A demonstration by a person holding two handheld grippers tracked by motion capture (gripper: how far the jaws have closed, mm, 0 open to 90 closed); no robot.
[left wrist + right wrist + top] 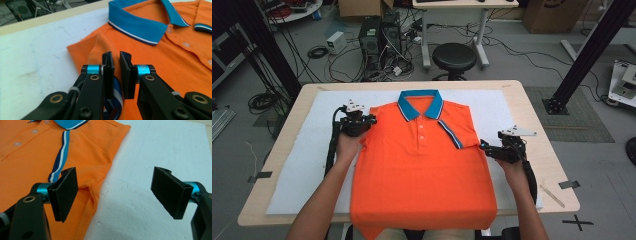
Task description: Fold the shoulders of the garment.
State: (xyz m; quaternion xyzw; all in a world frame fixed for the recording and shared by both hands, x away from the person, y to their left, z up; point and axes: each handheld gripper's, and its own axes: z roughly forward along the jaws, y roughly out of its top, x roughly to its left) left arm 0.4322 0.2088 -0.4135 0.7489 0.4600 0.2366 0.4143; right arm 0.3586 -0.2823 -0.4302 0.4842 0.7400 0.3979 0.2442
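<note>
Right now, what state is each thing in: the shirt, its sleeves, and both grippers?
Polo shirt: lying front up on the white mat, buttons done up, hem hanging over the near table edge.
Sleeve by the right gripper: folded in over the chest.
Sleeve by the left gripper: pinched, lifted into a ridge.
Left gripper: shut on that sleeve.
Right gripper: open, holding nothing, at the shirt's edge.
</note>
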